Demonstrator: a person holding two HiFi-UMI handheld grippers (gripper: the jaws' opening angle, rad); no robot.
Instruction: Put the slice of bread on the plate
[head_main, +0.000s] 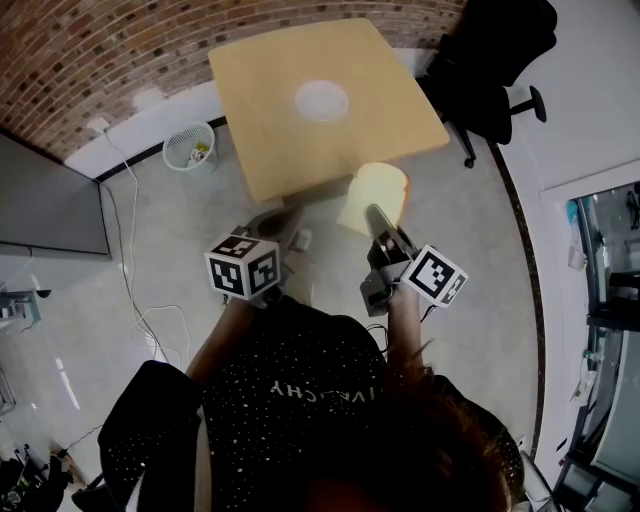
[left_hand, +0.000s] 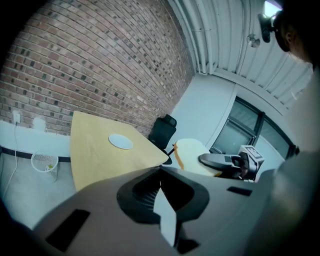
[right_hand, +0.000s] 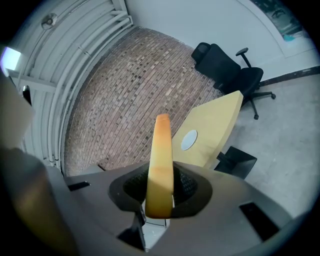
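A slice of bread (head_main: 373, 195) with a brown crust stands on edge in my right gripper (head_main: 383, 232), whose jaws are shut on its lower part; it hangs over the floor just off the table's near edge. Along the right gripper's jaws, the bread (right_hand: 161, 160) shows edge-on. A white plate (head_main: 322, 101) lies in the middle of the wooden table (head_main: 270, 130); the plate (right_hand: 188, 140) is beyond the bread. My left gripper (head_main: 272, 222) hovers near the table's near corner, its jaws (left_hand: 160, 172) together with nothing in them. To its right are the bread (left_hand: 192, 152) and the right gripper (left_hand: 220, 161).
A white mesh waste basket (head_main: 189, 146) stands on the floor left of the table. A black office chair (head_main: 490, 60) sits at the table's right. A brick wall (head_main: 100, 50) runs behind. Cables (head_main: 130, 260) lie on the grey floor at the left.
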